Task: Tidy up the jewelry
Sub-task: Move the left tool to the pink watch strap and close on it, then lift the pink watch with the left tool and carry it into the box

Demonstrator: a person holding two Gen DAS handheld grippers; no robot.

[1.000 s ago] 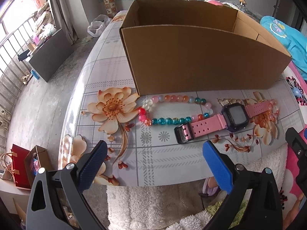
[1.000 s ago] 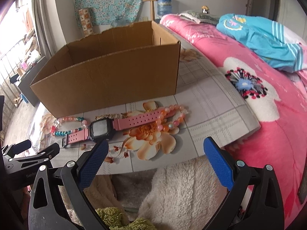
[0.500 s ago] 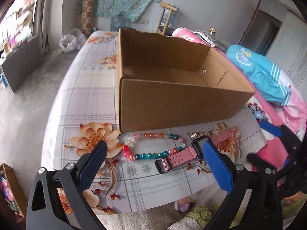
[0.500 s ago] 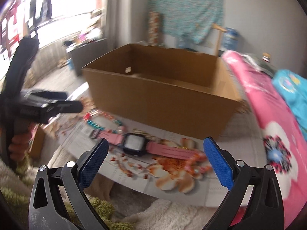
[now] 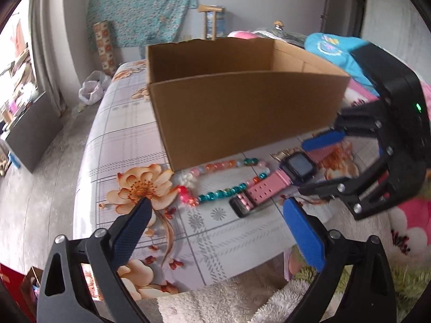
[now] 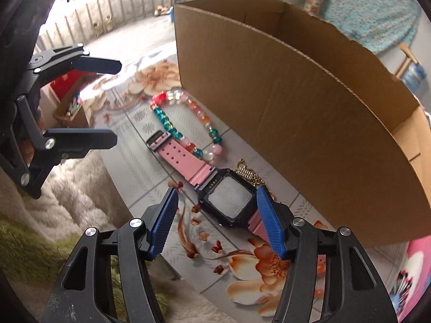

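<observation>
A pink-strapped watch (image 6: pixel 229 197) with a dark case lies on the floral table (image 5: pixel 121 148), in front of an open cardboard box (image 6: pixel 296 107). My right gripper (image 6: pixel 216 191) straddles the watch case. Its jaws are closing, and the left blue pad still stands clear of the case. A bracelet of teal, orange and pink beads (image 6: pixel 186 118) lies left of the watch, and a small gold chain (image 6: pixel 246 172) sits behind it. My left gripper (image 5: pixel 215 202) hovers before the bead bracelet (image 5: pixel 223 177), wide with nothing between its jaws, which are closing slightly. Its view shows the right gripper (image 5: pixel 303 165) over the watch (image 5: pixel 297 162).
The box (image 5: pixel 242 113) walls off the far side of the table. A white fluffy rug (image 5: pixel 215 301) lies below the near edge, and pink bedding (image 5: pixel 409 215) is to the right. A red bag (image 5: pixel 13 290) stands on the floor at lower left.
My right gripper has rolled, moved in over the watch and narrowed its jaws around the case. It now fills the right side of the left wrist view, which has swung.
</observation>
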